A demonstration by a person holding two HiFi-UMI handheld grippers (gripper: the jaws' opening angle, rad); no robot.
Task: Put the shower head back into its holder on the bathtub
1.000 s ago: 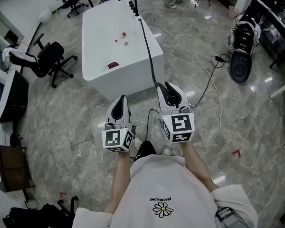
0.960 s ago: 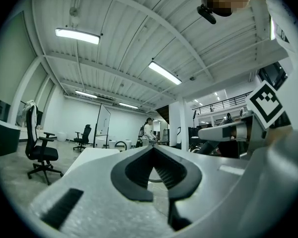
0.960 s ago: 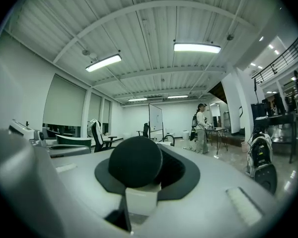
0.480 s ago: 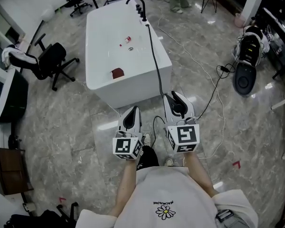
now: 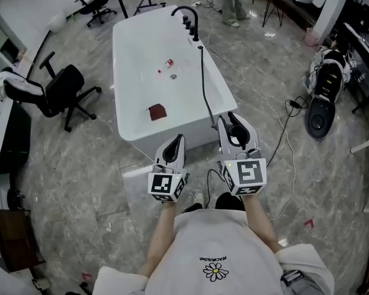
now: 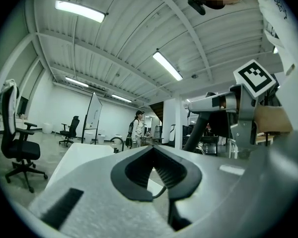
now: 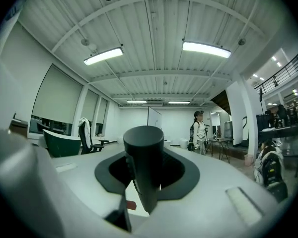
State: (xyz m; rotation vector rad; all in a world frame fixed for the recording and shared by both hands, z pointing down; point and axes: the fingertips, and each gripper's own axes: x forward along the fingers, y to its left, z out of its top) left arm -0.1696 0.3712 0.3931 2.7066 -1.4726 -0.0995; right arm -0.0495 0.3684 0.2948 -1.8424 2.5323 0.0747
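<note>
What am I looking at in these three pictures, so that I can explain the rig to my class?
There is no robot: a person holds a two-jaw gripper in each hand. One picture comes from a camera on the person's head, looking down; the other two come from cameras riding on the grippers, looking along their jaws. On the grey stone floor stands a white rectangular bathtub with a black curved tap at its far end. Inside lie a small dark red piece and a tiny red-and-white item; what they are is unclear. The right gripper is shut on the black cylindrical shower head, whose black hose runs along the tub's rim. The left gripper is shut and empty.
</note>
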